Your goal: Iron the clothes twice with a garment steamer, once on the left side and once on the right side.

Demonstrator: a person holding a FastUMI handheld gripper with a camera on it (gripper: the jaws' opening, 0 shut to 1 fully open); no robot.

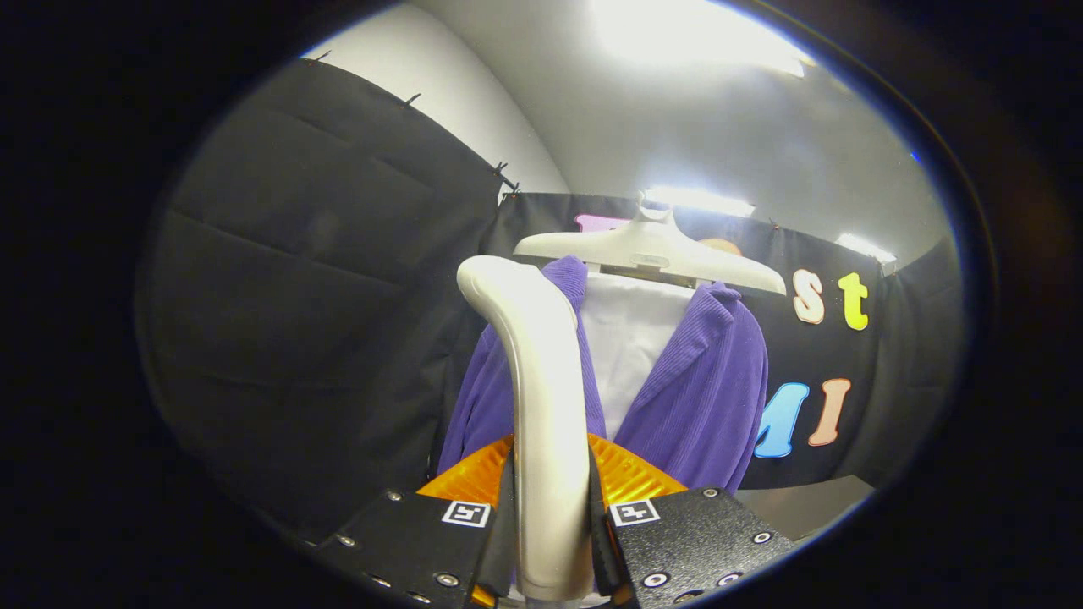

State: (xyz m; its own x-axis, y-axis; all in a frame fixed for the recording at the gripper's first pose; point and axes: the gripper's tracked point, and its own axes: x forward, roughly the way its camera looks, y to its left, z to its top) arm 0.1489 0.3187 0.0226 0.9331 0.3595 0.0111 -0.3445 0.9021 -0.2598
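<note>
A purple ribbed jacket (pixel 702 397) hangs open on a white hanger (pixel 651 247), with a white panel (pixel 630 338) showing between its lapels. My gripper (pixel 552 529) is shut on the white curved handle of the garment steamer (pixel 541 381), one finger pressing each side of it. The handle rises upright between the fingers and bends left at its top, in front of the jacket's left half. An orange ribbed part of the steamer (pixel 630 478) shows just beyond the fingers, below the jacket's lower front.
Black cloth walls (pixel 313 296) close in the left side and the back behind the jacket. A grey surface (pixel 804 503) lies low to the right of the fingers. Bright ceiling lights (pixel 694 34) glare above.
</note>
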